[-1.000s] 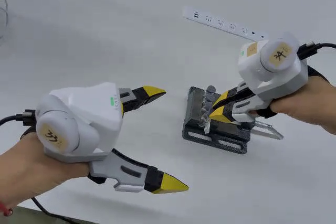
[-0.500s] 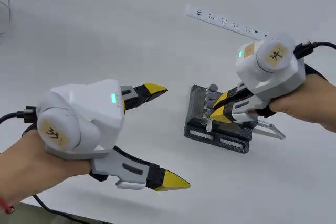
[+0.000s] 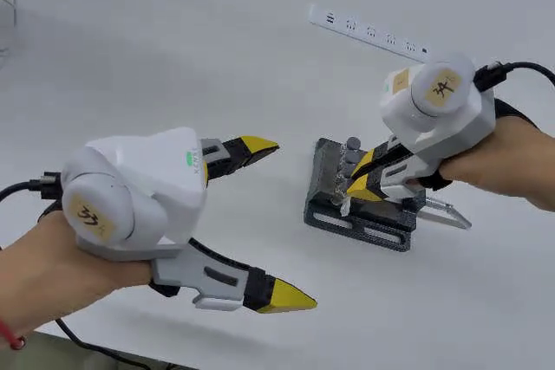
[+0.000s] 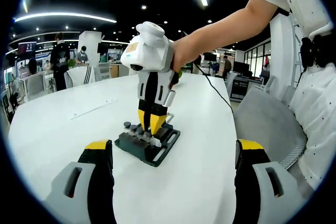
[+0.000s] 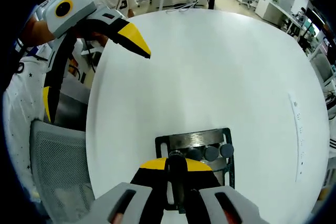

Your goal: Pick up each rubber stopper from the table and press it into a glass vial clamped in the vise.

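left gripper [image 3: 279, 223] is held over the bare table [image 3: 173, 58], to the left of the vise [image 3: 357, 224] and well apart from it. its claw is spread wide with nothing between the yellow tips. in the left gripper view the vise sits straight ahead, in the gap between the two jaws.

right gripper [image 3: 352, 189] points down onto the near end of the vise. its claw is pressed nearly together, pinching a dark stopper [image 5: 176, 157] right at the top of the end vial; the vial under it is hidden by the jaws. can't tell if the stopper is fully seated.

three more vials [image 5: 211, 152] stand upright in a row in the vise just beside the tips, each with a grey stopper already in. the vise is black, flat on the table, with its handle sticking out on the right gripper's side.

a white power strip [image 3: 368, 30] lies on the table beyond the vise, apart from it. a hand [image 3: 512, 162] grips the right gripper, and its cable runs off to the right.
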